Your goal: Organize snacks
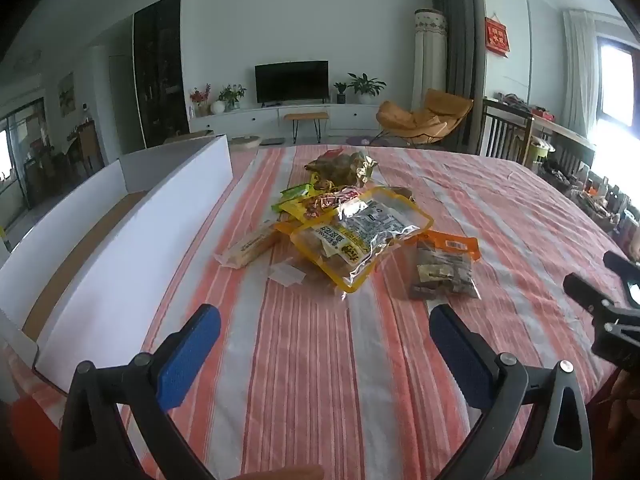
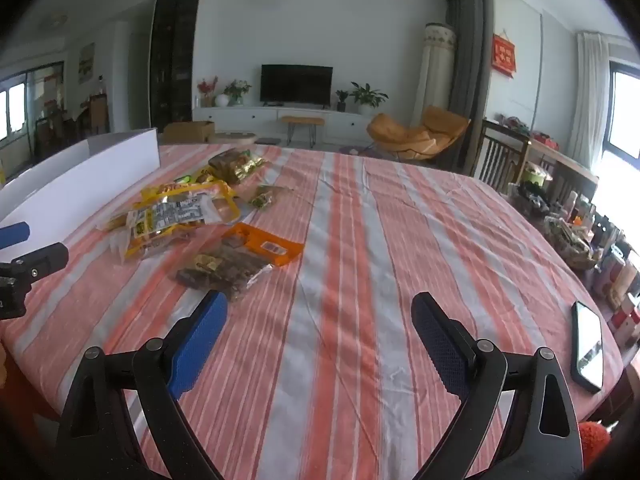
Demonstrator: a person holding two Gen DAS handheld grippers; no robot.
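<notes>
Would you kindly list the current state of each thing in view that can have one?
Left gripper: open, empty.
Right gripper: open, empty.
White cardboard box: open, flaps up.
Yellow-edged clear snack bag: lying flat atop the pile.
Orange-topped bag of brown snacks: lying flat, beside the pile.
Black phone: lying face up.
Black television: off.

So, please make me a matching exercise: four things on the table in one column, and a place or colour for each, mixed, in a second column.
Column one:
1. white box
2. phone
3. orange-topped packet
4. yellow-edged bag

Column two:
A. lies at the right edge of the table
B. stands along the left side of the cloth
C. on top of the snack pile
D. apart from the pile, dark pieces inside

Pairs: 1-B, 2-A, 3-D, 4-C
</notes>
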